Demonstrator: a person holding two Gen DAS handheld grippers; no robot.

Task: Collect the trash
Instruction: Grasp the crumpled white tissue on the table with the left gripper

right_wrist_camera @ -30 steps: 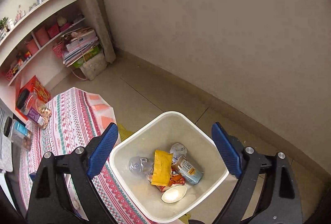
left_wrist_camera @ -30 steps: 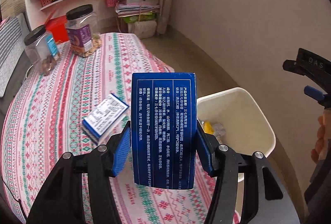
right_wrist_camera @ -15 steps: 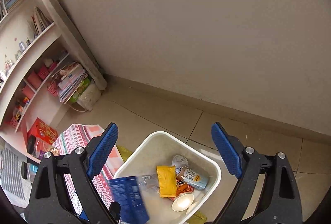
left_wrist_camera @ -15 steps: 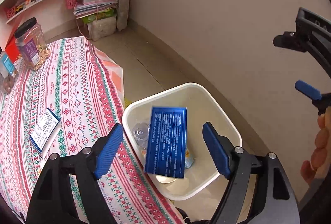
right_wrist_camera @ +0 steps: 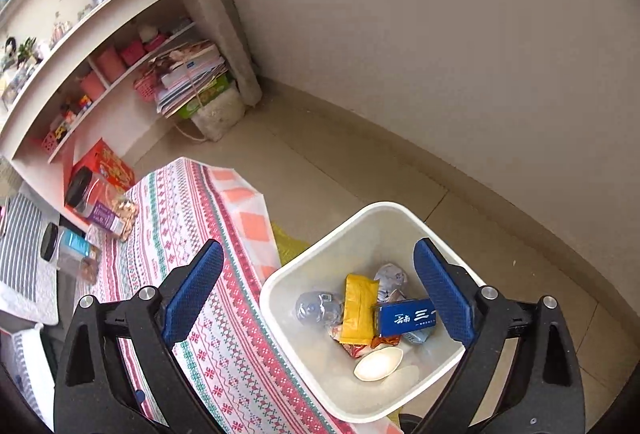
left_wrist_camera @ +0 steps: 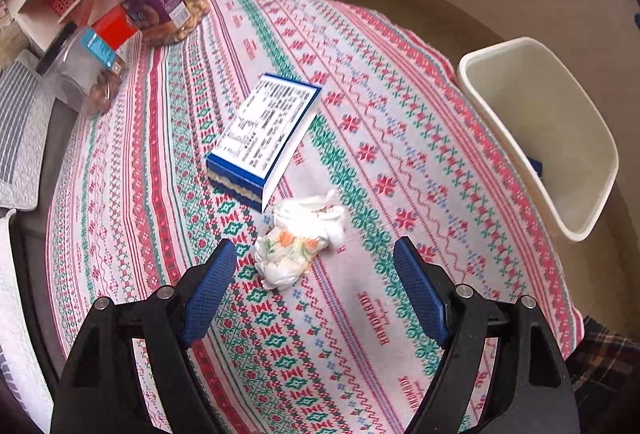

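Observation:
My left gripper (left_wrist_camera: 316, 290) is open and empty above the patterned tablecloth (left_wrist_camera: 400, 121). A crumpled white tissue with orange print (left_wrist_camera: 300, 238) lies just ahead of its fingertips. A blue and white box (left_wrist_camera: 266, 127) lies flat beyond the tissue. The white trash bin (left_wrist_camera: 476, 63) stands off the table's right edge. My right gripper (right_wrist_camera: 320, 294) is open and empty above the bin (right_wrist_camera: 276, 282). Inside lie a blue box (right_wrist_camera: 406, 316), a yellow packet (right_wrist_camera: 358, 308), a clear bottle (right_wrist_camera: 316, 308), a white spoon (right_wrist_camera: 378, 364) and wrappers.
Two clear jars with black lids (left_wrist_camera: 164, 3) (left_wrist_camera: 82, 69) stand at the table's far left. White shelves with pink baskets (right_wrist_camera: 116, 57) and a stack of papers (right_wrist_camera: 192, 73) line the far wall. A striped cushion (left_wrist_camera: 20, 125) lies left of the table.
My left gripper opened and dropped the blue box into the bin, then swung back over the table toward the tissue. My right gripper stayed open above the bin.

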